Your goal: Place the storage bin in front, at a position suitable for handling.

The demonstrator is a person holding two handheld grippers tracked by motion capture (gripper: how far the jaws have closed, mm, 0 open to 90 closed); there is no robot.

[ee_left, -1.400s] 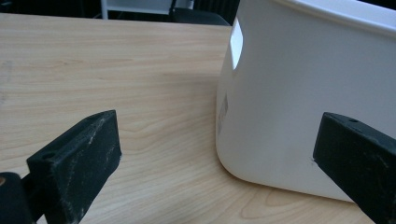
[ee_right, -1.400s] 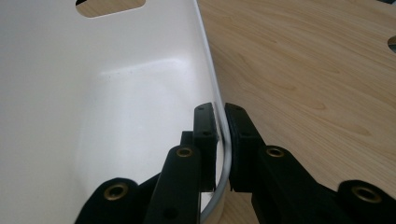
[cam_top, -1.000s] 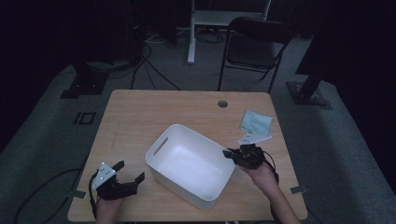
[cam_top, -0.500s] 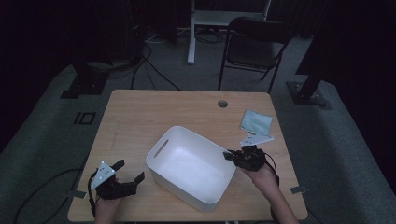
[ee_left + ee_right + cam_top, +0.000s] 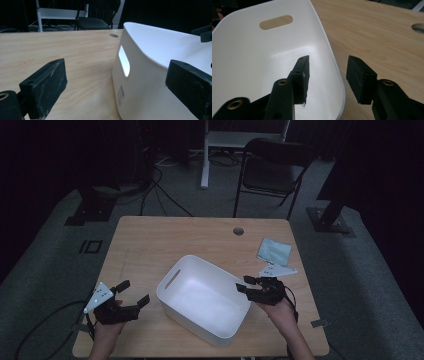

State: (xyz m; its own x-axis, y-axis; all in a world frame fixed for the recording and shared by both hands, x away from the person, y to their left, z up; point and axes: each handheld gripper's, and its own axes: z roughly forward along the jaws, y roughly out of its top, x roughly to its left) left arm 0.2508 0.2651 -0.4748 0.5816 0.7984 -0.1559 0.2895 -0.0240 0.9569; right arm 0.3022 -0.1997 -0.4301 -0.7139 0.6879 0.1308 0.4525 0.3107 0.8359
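High view: white bin (image 5: pixel 205 300) long axis diagonal; both hand-held grippers parted, empty.

No readable text from where I sit.
I make out one small grey label low on the outer wall of the white tub (image 5: pixel 150 82), just below its handle slot, but its print is too blurred and tiny for me to read.

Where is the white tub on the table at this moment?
In the high view the tub stands at the table's near middle, between the left gripper and the right gripper, whose open jaws straddle its rim.
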